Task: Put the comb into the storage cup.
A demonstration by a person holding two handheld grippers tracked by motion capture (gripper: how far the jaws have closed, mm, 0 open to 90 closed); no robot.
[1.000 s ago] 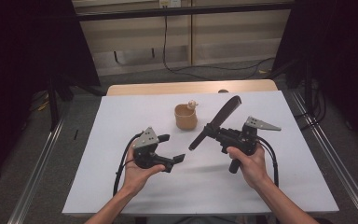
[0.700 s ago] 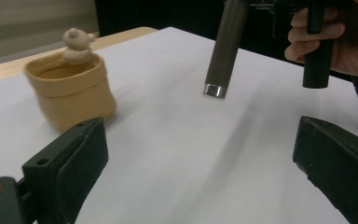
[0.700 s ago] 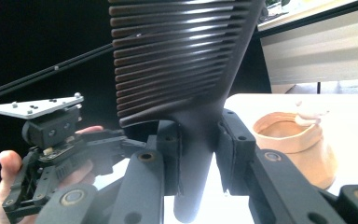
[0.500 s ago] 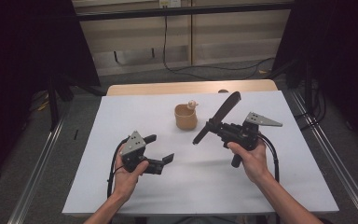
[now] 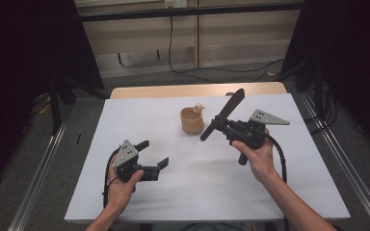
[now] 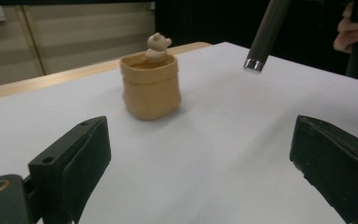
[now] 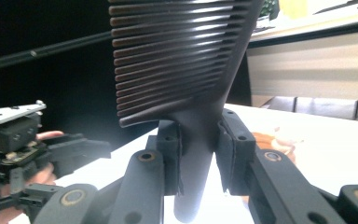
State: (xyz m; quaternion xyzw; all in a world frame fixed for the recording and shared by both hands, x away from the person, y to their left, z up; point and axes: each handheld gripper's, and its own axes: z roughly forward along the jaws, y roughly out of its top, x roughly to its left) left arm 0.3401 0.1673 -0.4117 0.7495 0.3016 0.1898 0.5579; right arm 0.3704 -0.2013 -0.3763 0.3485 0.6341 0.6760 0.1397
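Two grippers are in our hands over the white table point(image 5: 289, 192). At the left of the high view, our left gripper point(image 5: 156, 155) sits low, close over the table near the front edge, its jaws spread wide with nothing between them. In the left gripper view those jaws frame a bare stretch of table, and beyond them stands the pot point(image 6: 151, 87), a small tan one with a little pale figure point(image 6: 157, 47) poking out of its top. It stands upright near the middle of the table, towards the far edge, well apart from the left gripper. Just right of the pot, our right gripper point(image 5: 220, 126) is raised above the table, and its jaws are closed on the comb point(image 5: 224, 114), a dark one that slants up and away, its handle end pointing down beside the pot without touching it. In the right gripper view the pads press on the comb's point(image 7: 186, 70) narrow neck, teeth fanning out above.
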